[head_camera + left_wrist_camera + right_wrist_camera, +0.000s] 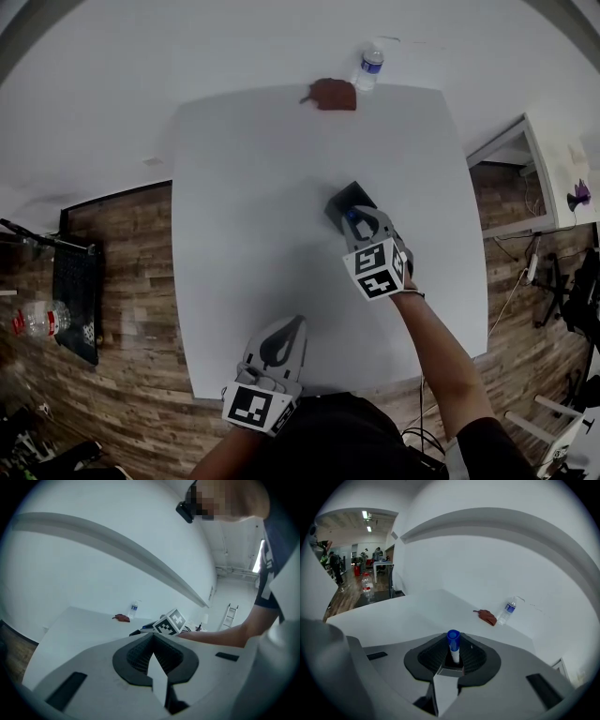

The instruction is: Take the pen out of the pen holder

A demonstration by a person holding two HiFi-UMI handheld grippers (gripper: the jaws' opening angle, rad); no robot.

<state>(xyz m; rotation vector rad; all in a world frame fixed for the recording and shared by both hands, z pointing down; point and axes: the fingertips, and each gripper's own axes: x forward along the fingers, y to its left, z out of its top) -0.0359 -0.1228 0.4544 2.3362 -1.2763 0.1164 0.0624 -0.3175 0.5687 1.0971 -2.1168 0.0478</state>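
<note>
The black pen holder (347, 199) stands on the white table (253, 234), right of its middle. My right gripper (361, 223) hangs just above the holder's near side. Its jaws are shut on a white pen with a blue cap (453, 643), which stands upright between the pads; the cap also peeks out in the head view (353, 217). The pen's lower end is hidden behind the jaws. My left gripper (286, 330) rests by the table's front edge, jaws closed together with nothing in them (152, 641). From the left gripper view the right gripper's marker cube (169, 622) shows ahead.
A water bottle (370, 66) and a brown crumpled cloth (333, 94) lie at the table's far edge, also seen from the right gripper as the bottle (507, 610) and cloth (487, 617). A black crate (77, 300) stands on the wooden floor at the left.
</note>
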